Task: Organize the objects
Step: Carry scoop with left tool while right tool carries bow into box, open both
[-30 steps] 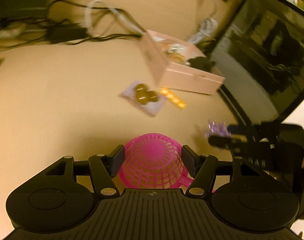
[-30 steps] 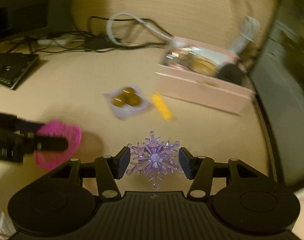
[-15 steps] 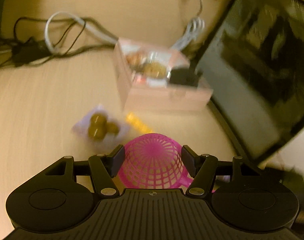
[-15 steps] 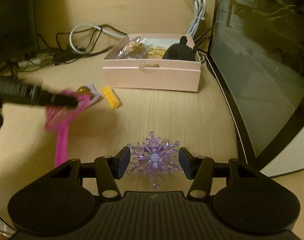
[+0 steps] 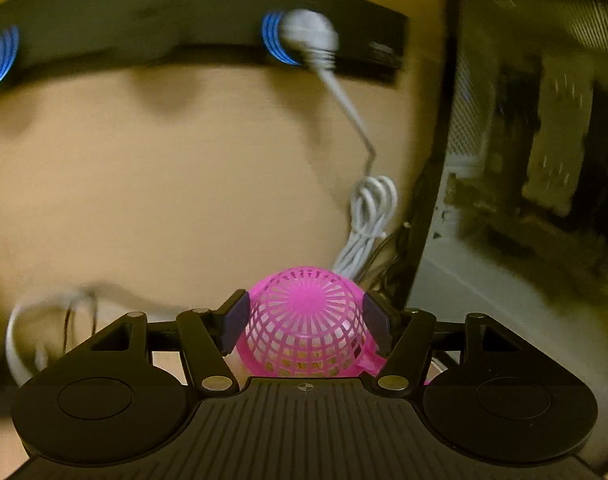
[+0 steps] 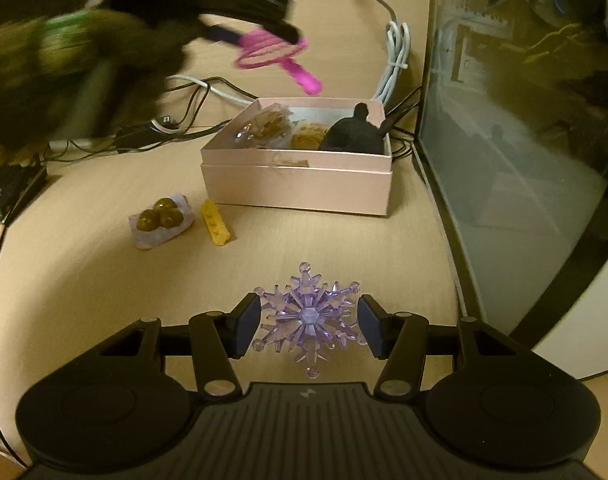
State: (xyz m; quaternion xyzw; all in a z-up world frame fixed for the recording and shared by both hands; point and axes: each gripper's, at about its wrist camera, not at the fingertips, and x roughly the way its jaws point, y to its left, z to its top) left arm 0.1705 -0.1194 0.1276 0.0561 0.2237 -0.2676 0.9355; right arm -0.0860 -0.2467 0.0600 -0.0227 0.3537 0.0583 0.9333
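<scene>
Your left gripper (image 5: 304, 322) has its jaws clamped on the pink mesh strainer (image 5: 305, 320), raised above the pink box (image 6: 300, 168) at 12 o'clock on the counter (image 6: 104, 280); your right gripper (image 6: 308, 326) holds the purple snowflake (image 6: 308, 318) at 6 o'clock

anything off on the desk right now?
Two items lie loose outside the pink box: the packet of brown balls and the yellow block, both on the desk to its left. Nothing looks spilled or broken.
</scene>
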